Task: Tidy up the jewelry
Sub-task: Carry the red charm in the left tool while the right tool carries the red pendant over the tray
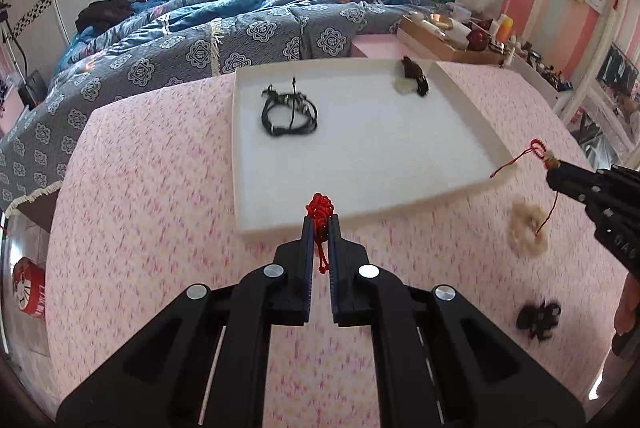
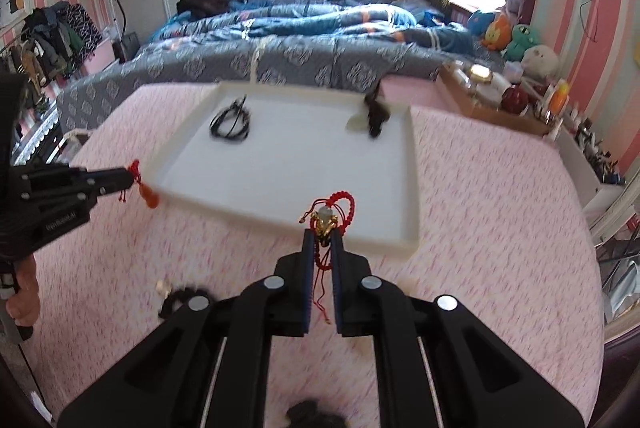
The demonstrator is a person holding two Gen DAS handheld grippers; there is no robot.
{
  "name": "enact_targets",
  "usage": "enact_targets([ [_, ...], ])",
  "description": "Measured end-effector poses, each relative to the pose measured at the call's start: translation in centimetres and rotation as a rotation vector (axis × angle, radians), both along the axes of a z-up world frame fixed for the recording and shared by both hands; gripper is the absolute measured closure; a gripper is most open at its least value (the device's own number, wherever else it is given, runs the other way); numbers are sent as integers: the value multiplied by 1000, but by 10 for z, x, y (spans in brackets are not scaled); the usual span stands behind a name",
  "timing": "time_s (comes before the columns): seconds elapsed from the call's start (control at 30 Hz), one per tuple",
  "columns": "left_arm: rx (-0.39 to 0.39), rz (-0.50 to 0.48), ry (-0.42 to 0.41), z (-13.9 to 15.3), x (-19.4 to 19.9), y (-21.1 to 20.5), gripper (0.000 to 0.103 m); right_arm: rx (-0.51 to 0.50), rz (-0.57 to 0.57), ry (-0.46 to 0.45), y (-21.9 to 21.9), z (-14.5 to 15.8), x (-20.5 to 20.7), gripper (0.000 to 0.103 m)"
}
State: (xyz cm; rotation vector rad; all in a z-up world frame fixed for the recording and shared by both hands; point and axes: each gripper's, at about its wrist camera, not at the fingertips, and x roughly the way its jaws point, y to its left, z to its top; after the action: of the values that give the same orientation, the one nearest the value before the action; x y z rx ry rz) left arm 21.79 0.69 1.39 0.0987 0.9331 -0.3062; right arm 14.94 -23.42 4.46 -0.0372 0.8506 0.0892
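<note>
The left gripper [image 1: 320, 222] has its fingers clamped on a red knotted cord ornament [image 1: 319, 209], whose knot sticks out past the fingertips while a thin red tail hangs down between them. In the right wrist view an orange pendant [image 2: 150, 197] dangles below that same knot, just off the near left corner of the white tray [image 2: 414, 188]. The right gripper [image 2: 322, 243] is closed on a red braided bracelet [image 2: 345, 206] with a gold charm [image 2: 325, 222], held above the tray's near edge; its loose red strings trail down between the fingers.

The tray lies on the pink-speckled tabletop [image 1: 160, 208], toward the far edge. Inside it, a black cord bracelet [image 1: 289, 114] rests near the far left corner, and a dark piece with a pale part [image 1: 412, 78] sits near the far right corner.

On the tabletop outside the tray, toward the right edge, lie a blurred cream-coloured ring [image 1: 526, 230] and, nearer, a blurred black beaded item [image 1: 538, 318].
</note>
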Motion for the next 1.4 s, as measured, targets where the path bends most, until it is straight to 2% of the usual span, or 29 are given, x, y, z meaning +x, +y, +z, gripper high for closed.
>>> enact_targets([
  [0.17, 7, 9, 34, -8, 51, -7, 99, 5, -36, 25, -17, 1, 52, 95],
  [0.33, 14, 0, 64, -26, 101, -17, 99, 12, -75, 80, -29, -22, 112, 95],
  [0.4, -24, -11, 99, -33, 117, -21, 99, 8, -81, 101, -29, -32, 130, 95],
  [0.47, -45, -24, 117, -38, 127, -29, 99, 2, -89, 114, -28, -41, 143, 95],
  [0.6, -38, -53, 127, -45, 146, -58, 99, -24, -103, 133, -29, -58, 170, 95],
  [0.77, -43, -66, 139, -52, 174, -85, 99, 4, -126, 158, -36, -75, 188, 95],
  [1.0, 15, -31, 154, -70, 211, -103, 99, -2, -128, 175, -41, -88, 204, 95],
  [1.17, 44, -21, 154, -79, 213, -102, 98, -5, -108, 214, -42, -102, 210, 95],
  [1.4, 54, -5, 162, -75, 207, -99, 94, 26, -103, 223, -46, -102, 218, 92],
])
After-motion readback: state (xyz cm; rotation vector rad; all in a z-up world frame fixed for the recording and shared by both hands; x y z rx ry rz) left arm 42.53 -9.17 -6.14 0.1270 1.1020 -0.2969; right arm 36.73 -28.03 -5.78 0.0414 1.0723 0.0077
